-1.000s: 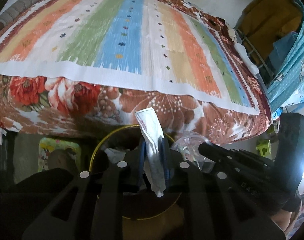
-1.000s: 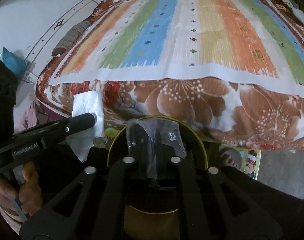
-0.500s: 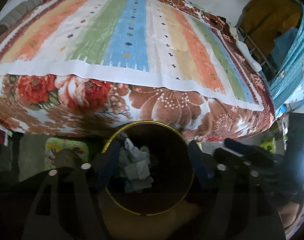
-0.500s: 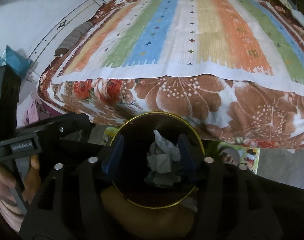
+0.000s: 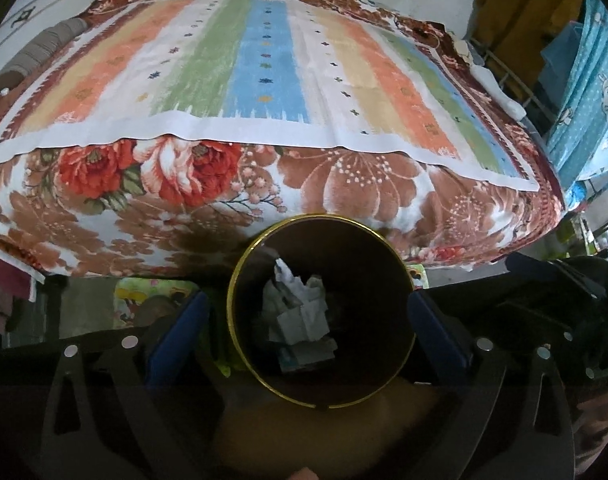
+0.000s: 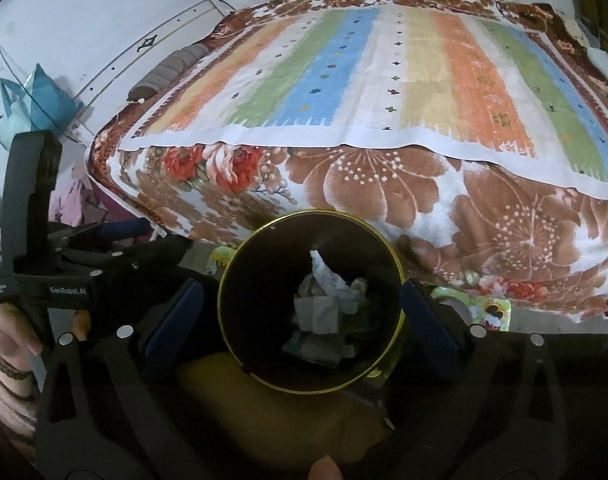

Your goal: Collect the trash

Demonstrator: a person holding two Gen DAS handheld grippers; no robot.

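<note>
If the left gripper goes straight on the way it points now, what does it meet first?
Probably the crumpled paper inside the gold-rimmed bin; the left gripper, jaws opening and empty, points into its mouth. Depth is unclear.

1. The bin hides its own floor in shadow; the crumpled paper covers whatever lies beneath.
2. At nine o'clock in the right wrist view, the hand is cut off.
3. The bed hides the floor mat partly.
</note>
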